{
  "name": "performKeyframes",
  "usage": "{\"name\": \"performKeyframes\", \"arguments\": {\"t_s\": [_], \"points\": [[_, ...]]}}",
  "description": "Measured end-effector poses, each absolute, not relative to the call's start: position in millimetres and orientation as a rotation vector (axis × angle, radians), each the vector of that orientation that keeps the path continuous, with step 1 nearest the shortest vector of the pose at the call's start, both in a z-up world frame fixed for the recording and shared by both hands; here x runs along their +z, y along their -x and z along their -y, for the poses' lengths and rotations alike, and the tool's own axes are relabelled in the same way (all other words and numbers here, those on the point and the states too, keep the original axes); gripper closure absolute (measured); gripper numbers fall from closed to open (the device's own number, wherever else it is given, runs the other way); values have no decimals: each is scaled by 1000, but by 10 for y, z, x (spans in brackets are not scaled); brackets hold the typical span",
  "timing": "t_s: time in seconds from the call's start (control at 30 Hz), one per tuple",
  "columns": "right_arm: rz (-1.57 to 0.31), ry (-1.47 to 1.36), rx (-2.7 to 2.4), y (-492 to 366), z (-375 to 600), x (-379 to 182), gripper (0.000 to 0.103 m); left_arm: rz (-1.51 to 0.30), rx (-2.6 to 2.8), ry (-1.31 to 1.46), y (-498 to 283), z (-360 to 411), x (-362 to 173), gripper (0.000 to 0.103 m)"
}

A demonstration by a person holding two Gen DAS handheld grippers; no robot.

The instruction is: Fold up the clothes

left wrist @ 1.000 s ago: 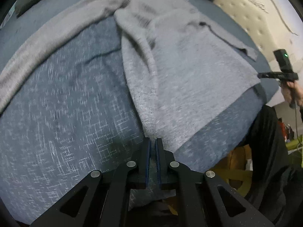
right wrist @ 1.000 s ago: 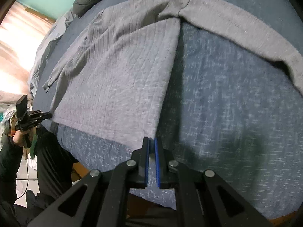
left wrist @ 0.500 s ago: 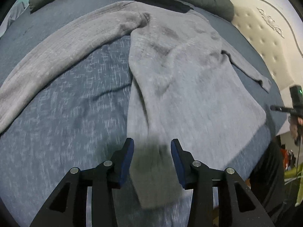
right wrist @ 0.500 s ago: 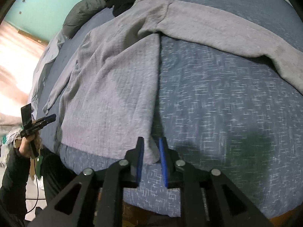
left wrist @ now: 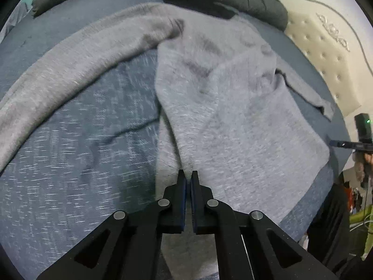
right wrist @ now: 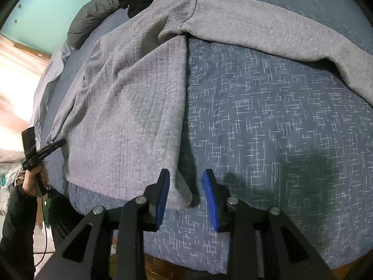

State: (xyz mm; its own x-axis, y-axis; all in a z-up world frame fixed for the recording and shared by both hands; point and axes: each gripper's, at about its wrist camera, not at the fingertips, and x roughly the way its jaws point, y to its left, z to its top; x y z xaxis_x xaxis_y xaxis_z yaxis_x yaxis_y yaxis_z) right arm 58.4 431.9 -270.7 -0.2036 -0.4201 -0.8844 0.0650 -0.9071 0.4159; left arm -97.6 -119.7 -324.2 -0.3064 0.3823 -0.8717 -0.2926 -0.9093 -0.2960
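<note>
Grey knit sweater (left wrist: 244,121) spread flat across blue bedcover (left wrist: 70,163) flecked with white dashes. Fuzzy, faintly ribbed fabric, paler than the cover, with vertical lines showing in the right wrist view (right wrist: 130,116). One long sleeve (left wrist: 81,70) stretched out sideways from the shoulder, curving away over the cover; same sleeve (right wrist: 279,30) seen running toward the right edge in the other view. Second sleeve lying along the far side of the body, cuff near the bed's edge. Body partly doubled over, with a diagonal fold ridge leading up from the hem.

Left tongs (left wrist: 188,182) pinched shut on the fold at the hem, cloth rising in a crease straight from the tips. Right tongs (right wrist: 186,186) parted, having just been opening, hem corner lying loose between the blue pads without being pressed. Dark padded jacket (left wrist: 251,2) bunched at the far end of the bed, cream tufted headboard (left wrist: 326,58) beyond.
</note>
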Motion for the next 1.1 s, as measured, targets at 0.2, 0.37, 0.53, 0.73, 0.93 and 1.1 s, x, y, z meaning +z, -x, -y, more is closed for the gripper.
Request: {"name": "performKeyframes", "arguments": {"t_s": [0.2,0.37,0.53,0.73,0.93,1.1], "points": [[432,-1751,-2171,-535,-4257,-2743,70,143,2302,1526,969,1525,-3140,100],[428,-1752,-2151,-521,-4167,-2751,69,213,2359,1530,1072,1817,-3085,100],[404,-1757,-2092,-480,-4024,-2799,51,232,2368,1548,1139,1901,-3109,100],[352,-1789,-2031,-479,-3801,-2983,52,228,2363,1550,1166,1899,-3115,100],[404,-1782,-1983,-557,-3804,-3101,89,201,2355,1530,1130,1882,-3049,100],[376,-1743,-2011,-670,-3897,-2985,98,197,2351,1525,1121,1847,-3033,100]]}}
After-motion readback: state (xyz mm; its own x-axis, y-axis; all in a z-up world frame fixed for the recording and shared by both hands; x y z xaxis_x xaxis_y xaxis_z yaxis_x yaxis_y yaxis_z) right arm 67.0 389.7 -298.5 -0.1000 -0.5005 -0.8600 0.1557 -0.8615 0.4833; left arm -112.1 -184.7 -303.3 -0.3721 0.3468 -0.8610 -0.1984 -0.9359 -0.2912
